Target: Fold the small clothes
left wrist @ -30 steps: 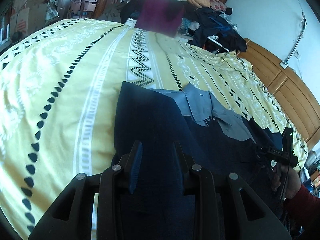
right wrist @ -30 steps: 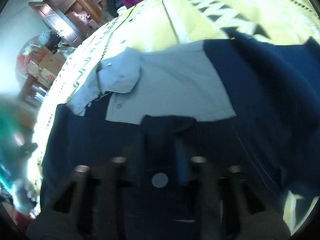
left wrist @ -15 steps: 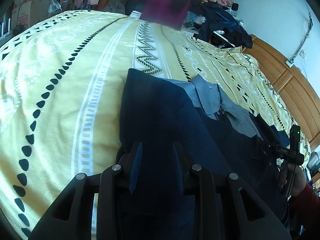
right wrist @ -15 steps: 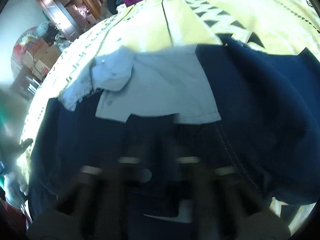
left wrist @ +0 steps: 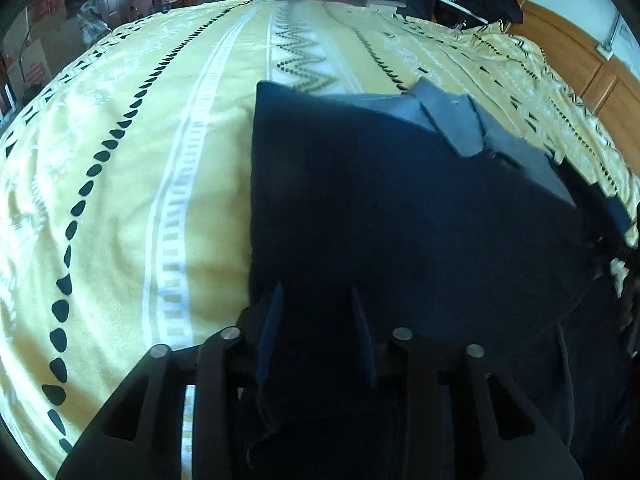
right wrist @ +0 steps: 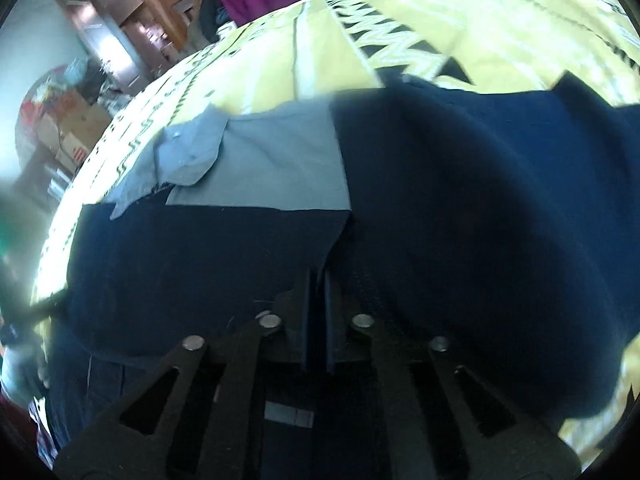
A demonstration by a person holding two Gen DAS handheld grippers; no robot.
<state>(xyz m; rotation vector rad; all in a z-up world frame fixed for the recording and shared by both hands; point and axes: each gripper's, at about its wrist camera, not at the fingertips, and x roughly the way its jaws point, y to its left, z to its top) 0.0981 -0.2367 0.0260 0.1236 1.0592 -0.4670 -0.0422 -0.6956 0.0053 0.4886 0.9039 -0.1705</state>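
A navy shirt (left wrist: pixel 380 208) with a grey-blue collar (left wrist: pixel 460 120) lies spread on the yellow patterned bedspread (left wrist: pixel 132 168), filling the centre and right of both views. The left tool (left wrist: pixel 316 300) is partly open over navy cloth at lower centre. The right tool (right wrist: pixel 318 284) is nearly closed, pinching a fold of the shirt. No readable writing shows.

Navy shirt (left wrist: pixel 392 216) with grey-blue collar (left wrist: pixel 456 124); yellow bedspread (left wrist: pixel 132 168) with white stripes, black zigzags and dots.
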